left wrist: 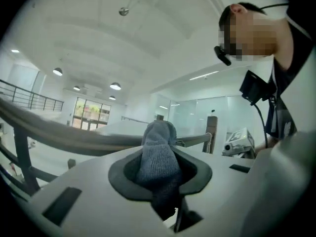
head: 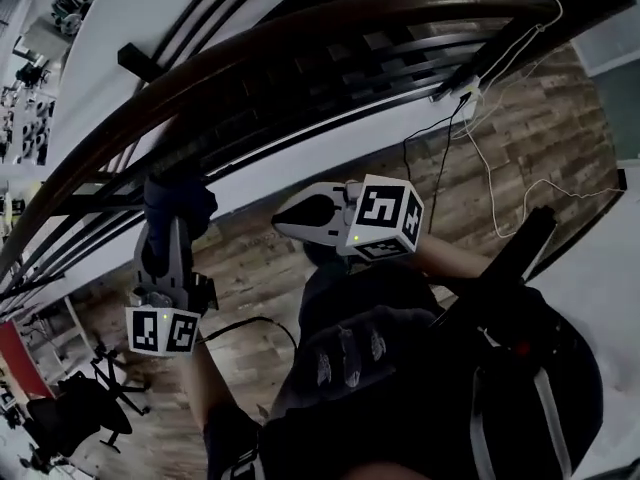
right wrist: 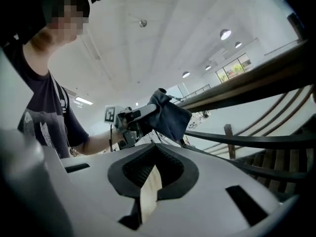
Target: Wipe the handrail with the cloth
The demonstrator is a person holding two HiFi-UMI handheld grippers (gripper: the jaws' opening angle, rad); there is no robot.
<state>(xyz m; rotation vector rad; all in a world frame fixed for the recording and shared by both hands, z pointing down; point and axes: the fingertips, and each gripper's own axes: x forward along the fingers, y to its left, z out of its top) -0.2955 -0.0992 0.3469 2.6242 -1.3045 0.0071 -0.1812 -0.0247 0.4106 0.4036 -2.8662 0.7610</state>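
Nearest us, our right hand-held gripper [head: 282, 218] hangs below the rail, its jaws drawn together at the tips with nothing between them. Its nose points left, toward the other tool. Our left hand-held gripper [head: 172, 230] points away from us, up at the handrail [head: 330, 23], and its jaws are clamped on the cloth [head: 176, 200]. We see the cloth as a dark blue-grey bundle. Its long axis runs in line with the jaws, and its free end stands out past the fingertips to meet the handrail's near edge. That handrail is dark wood, and its long axis curves from lower left to upper right in the head view. The cloth sits well apart from our right hand-held gripper, to its left, above the wooden floor [head: 540, 138].
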